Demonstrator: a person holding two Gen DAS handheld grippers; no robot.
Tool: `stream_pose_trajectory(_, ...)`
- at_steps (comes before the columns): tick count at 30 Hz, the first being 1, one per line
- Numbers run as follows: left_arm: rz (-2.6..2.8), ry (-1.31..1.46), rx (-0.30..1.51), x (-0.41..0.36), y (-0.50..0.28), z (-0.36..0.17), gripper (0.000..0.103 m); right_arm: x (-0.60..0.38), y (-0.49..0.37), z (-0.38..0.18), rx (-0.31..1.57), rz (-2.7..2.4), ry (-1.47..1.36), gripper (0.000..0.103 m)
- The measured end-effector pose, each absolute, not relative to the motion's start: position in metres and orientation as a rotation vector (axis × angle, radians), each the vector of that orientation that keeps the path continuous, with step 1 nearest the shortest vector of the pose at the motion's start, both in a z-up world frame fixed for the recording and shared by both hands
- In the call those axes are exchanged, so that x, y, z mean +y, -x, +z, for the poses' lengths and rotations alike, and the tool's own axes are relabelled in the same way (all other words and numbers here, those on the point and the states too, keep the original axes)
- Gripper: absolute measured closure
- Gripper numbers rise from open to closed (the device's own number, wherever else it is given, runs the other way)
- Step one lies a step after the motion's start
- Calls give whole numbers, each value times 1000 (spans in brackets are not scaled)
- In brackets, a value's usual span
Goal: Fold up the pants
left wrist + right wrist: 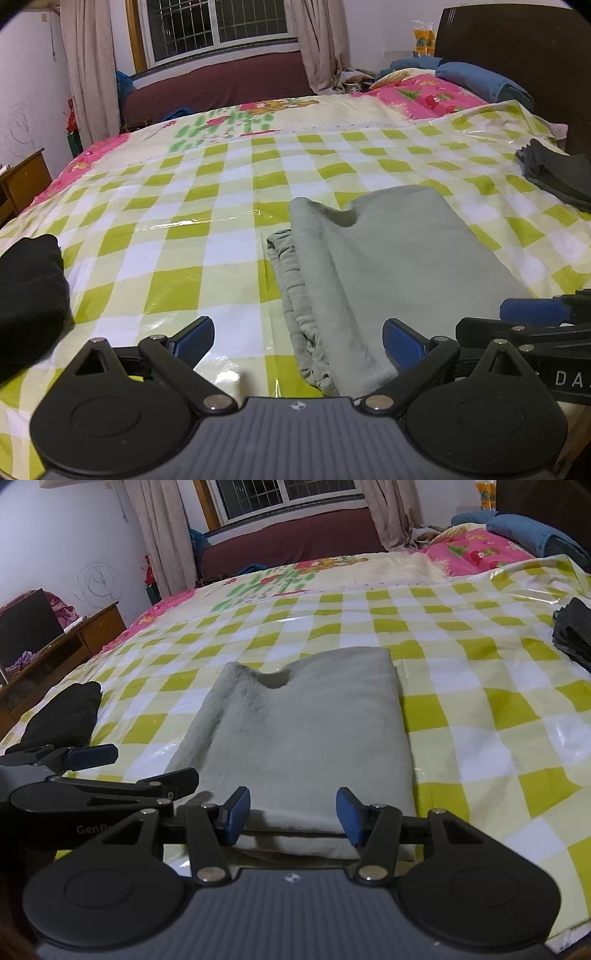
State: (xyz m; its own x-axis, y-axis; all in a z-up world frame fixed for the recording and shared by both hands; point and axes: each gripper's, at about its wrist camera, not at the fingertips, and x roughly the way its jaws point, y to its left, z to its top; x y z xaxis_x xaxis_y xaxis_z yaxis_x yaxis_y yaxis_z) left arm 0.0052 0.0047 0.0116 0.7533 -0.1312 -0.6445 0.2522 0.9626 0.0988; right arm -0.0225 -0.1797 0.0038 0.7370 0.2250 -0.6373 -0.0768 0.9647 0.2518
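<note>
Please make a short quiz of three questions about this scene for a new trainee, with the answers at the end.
1. True or false: the left gripper is shut on the grey pants.
2. Multiple choice: what covers the bed under the pants? A) a plain blue sheet; B) a green and white checked plastic cover; C) a bare wooden board.
3. Fill in: a black garment lies to the ___ of the pants in the right wrist view.

Key:
1. False. Both the left gripper and the right gripper are open and hold nothing.
2. B.
3. Left. Another dark folded cloth lies at the right edge.
</note>
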Motion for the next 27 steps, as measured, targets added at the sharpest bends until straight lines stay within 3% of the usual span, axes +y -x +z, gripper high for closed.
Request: stream_pose_trajectory(27, -183, -218, 666, 1, 2, 15, 0, -183, 26, 4, 733, 176, -235, 50)
